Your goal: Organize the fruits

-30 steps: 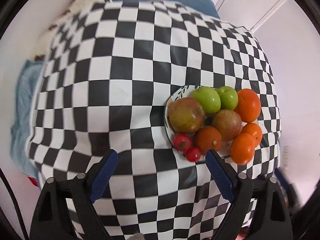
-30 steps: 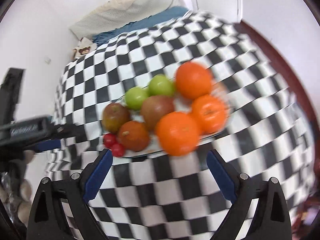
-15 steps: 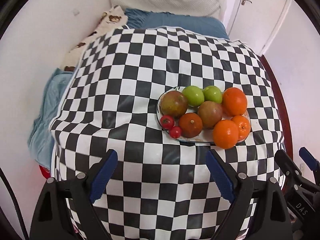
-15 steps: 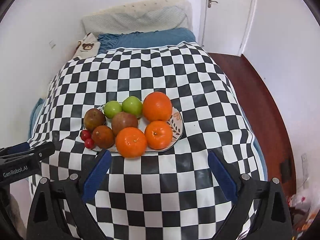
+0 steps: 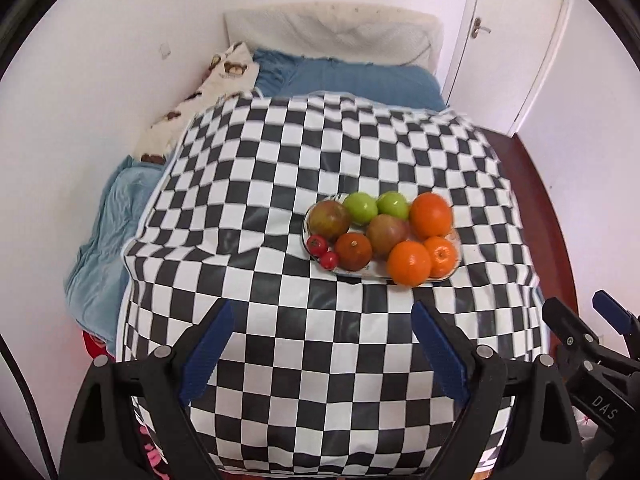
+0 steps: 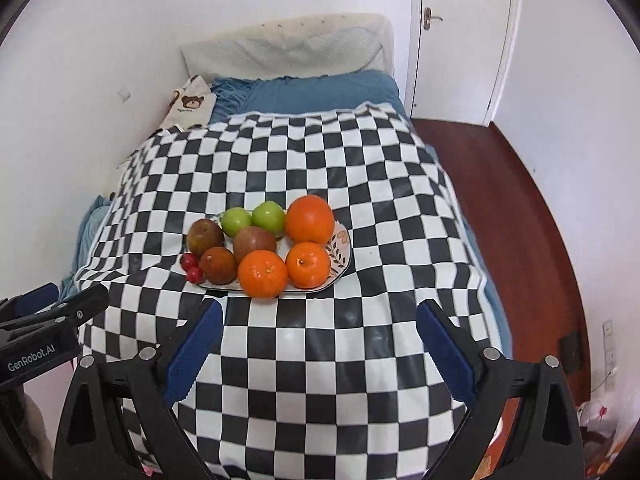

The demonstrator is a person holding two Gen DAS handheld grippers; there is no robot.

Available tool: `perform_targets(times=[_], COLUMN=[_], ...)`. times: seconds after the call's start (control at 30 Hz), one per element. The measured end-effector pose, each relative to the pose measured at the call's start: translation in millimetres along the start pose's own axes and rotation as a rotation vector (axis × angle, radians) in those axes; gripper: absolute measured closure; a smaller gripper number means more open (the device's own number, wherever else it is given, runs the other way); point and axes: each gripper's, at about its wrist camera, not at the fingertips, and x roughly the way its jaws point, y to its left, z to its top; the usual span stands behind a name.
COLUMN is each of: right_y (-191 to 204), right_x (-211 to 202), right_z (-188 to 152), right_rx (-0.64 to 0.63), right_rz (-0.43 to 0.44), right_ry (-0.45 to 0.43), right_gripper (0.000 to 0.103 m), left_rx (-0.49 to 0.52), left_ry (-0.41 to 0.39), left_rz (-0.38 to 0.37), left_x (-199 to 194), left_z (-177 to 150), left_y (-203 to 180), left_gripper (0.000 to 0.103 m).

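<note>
All the fruit sits on one plate (image 6: 340, 256), near the front edge of the table (image 6: 360, 168) and a little right of its middle as the left wrist view shows it. The table wears a black-and-white checked cloth; a bed (image 6: 312, 92) lies beyond its far edge.

The fruit is grouped by kind, which looks like the point of the arrangement. Two green apples (image 6: 256, 218) touch each other at the plate's far edge. Three oranges (image 6: 310, 220) cluster on the right side, the two smaller ones side by side at the near rim. Two reddish-brown apples (image 6: 255, 243) and a darker orange-brown fruit (image 6: 218, 265) fill the left and middle. Two small tomatoes (image 6: 191, 267) rest at the left rim, partly over it, likely because the larger pieces leave no room further in.

The left gripper (image 5: 318, 354) hangs over the front edge with its blue pads spread wide and nothing between them. The right gripper (image 6: 318, 354) does the same, equally wide and empty. Both stand well back from the plate, so neither is committed to a piece.

By my reading the sorting is finished or nearly so. The tomatoes are the weak spot: round and on the rim, they could roll onto the cloth if nudged.
</note>
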Motion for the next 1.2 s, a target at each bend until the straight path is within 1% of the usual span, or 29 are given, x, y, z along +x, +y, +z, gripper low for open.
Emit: perform_targets(times=[0.1,0.27,0.53,0.67,0.77,0.9,1.2], right_y=[0.4,1.2,3.7,2.9,1.6,-0.2,-0.8], right_x=[-28.7,-70.6,-121.0,-135.9,-148.3,-158.2,-155.8], right_z=[-3.1,-6.1,-9.3,-9.4,-8.6,-5.6,1.2], right_rx=[-0.015,-0.021,-0.018,-0.012,-0.006,-0.008,-0.004], right_rz=[-0.009,0.004,0.012,0.018,0.021,0.016,0.029], right_ry=[-0.026,-0.051,-0.082,-0.092,-0.106,-0.126,-0.126], right_gripper=[0.004,0.004,0.004,0.004,0.004,0.004,0.003], left_rx=[0.011,0.032,0.062,0.065,0.065,0.063,0.041], left_ry=[-0.039,-0.08,-0.128,-0.141,-0.135,-0.135,-0.135], left_rz=[-0.015,-0.033,-0.059,-0.075,-0.087,-0.082,-0.053], left_x=[-27.9,-61.8,-98.6,-111.1,-113.9,-116.5,-113.7], left_z=[-2.1,-4.9,-14.8,-19.5,-21.0,-21.9,-20.1], left_y=[-0.6,-1.2,-5.2,-7.0,-7.7,-7.3,-1.8], left_gripper=[0.013,0.013,0.013,0.013,0.013,0.013,0.013])
